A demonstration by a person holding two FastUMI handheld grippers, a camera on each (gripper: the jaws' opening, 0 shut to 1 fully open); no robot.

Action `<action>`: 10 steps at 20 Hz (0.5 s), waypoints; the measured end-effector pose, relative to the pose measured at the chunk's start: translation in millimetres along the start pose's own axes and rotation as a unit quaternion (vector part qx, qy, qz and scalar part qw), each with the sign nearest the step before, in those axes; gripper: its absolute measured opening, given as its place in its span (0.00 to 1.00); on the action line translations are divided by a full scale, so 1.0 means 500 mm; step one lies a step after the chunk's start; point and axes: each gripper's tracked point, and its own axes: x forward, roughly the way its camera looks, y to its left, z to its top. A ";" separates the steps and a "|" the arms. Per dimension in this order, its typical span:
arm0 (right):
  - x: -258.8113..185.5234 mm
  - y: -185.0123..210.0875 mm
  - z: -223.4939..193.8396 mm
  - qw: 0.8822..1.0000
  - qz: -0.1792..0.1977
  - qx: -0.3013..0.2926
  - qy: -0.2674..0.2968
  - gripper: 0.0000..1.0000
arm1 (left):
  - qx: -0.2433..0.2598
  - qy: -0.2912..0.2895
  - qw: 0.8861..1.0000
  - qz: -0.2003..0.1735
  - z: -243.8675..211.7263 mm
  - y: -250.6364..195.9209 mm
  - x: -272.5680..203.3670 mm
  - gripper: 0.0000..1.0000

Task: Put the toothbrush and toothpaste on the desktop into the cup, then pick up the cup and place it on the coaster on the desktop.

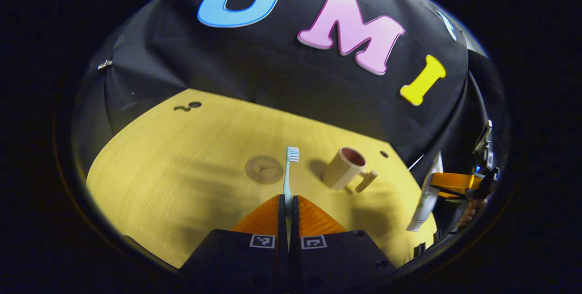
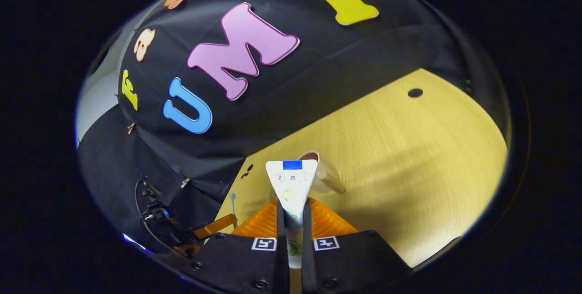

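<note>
We are carrying both items at once. In the left gripper view the left gripper [image 1: 288, 203] is clamped on the toothbrush [image 1: 289, 171], bristles up at centre frame, with the cup [image 1: 344, 166] just to its right on the desktop [image 1: 182, 185] and the coaster [image 1: 264, 169] just to its left. In the right gripper view the right gripper [image 2: 293, 210] is pinching the toothpaste [image 2: 292, 185], which is hiding most of the cup behind it. We are judging it best to drop one item at a time (the cup mouth looks narrow), lowering each upright over the opening.
</note>
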 end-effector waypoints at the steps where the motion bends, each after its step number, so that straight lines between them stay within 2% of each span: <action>1: 0.015 0.008 0.031 1.000 0.008 -0.005 -0.015 0.14 | -0.002 -0.018 1.000 -0.014 0.026 -0.022 -0.005 0.06; 6: 0.117 0.050 0.176 0.995 0.042 -0.039 -0.087 0.14 | -0.005 -0.082 0.995 -0.053 0.113 -0.114 -0.020 0.06; 10: 0.203 0.062 0.225 0.989 0.058 -0.075 -0.116 0.14 | -0.005 -0.110 0.992 -0.068 0.129 -0.164 -0.012 0.06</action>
